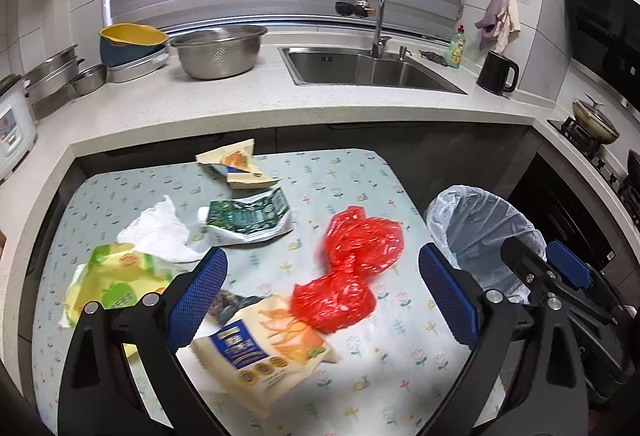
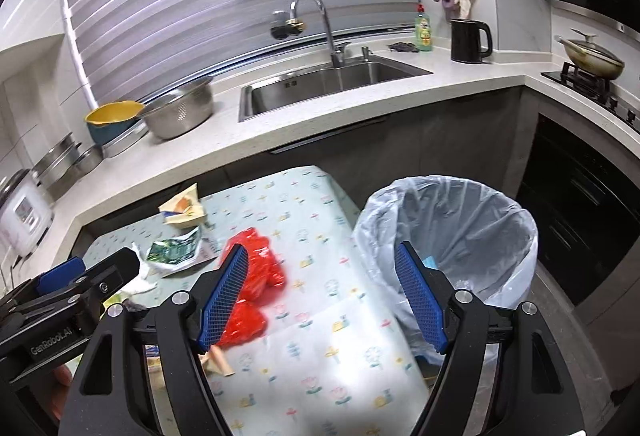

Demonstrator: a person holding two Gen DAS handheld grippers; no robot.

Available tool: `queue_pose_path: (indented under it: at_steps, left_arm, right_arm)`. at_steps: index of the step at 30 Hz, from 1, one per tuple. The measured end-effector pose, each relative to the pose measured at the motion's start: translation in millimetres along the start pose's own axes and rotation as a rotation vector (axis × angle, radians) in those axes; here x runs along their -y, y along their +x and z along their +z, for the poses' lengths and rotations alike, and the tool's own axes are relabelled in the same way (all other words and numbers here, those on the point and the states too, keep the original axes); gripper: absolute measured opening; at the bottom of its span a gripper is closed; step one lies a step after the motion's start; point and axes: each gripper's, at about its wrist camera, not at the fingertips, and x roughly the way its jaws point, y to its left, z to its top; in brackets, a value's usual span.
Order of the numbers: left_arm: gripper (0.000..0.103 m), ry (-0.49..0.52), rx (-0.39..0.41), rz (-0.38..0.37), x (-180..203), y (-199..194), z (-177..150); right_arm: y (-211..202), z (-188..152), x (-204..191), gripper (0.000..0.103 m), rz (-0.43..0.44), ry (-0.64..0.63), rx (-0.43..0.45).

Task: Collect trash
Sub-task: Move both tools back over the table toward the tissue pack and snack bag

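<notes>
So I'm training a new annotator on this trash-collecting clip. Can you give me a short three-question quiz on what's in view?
1. True or false: the red plastic bag is already inside the lined trash bin.
2. Which item lies nearest the sink? A) white tissue B) torn cream wrapper C) green-and-white packet
3. Fill in: both the left gripper and the right gripper have their fingers ____, with nothing held.

Key: 1 false, it lies on the floral tablecloth; 2 B; 3 open.
</notes>
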Motion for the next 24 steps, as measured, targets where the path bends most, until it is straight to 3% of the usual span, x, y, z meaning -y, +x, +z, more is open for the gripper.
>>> queue_pose_path:
  at_steps: [10,24]
  left_arm:
    - [0.092,-0.043,-0.004,0.043,-49.6,-24.4,-22.0]
    - [0.092,-0.112,-0.029,0.163,-137.2,-32.4,-57.1]
  right_arm:
    - [-12.1,-22.9,-43.8,0.073,0.045,-0.026,-0.032]
    - [1.2,-45.2,-85.7,0.073,0.069,-0.065,-0.087]
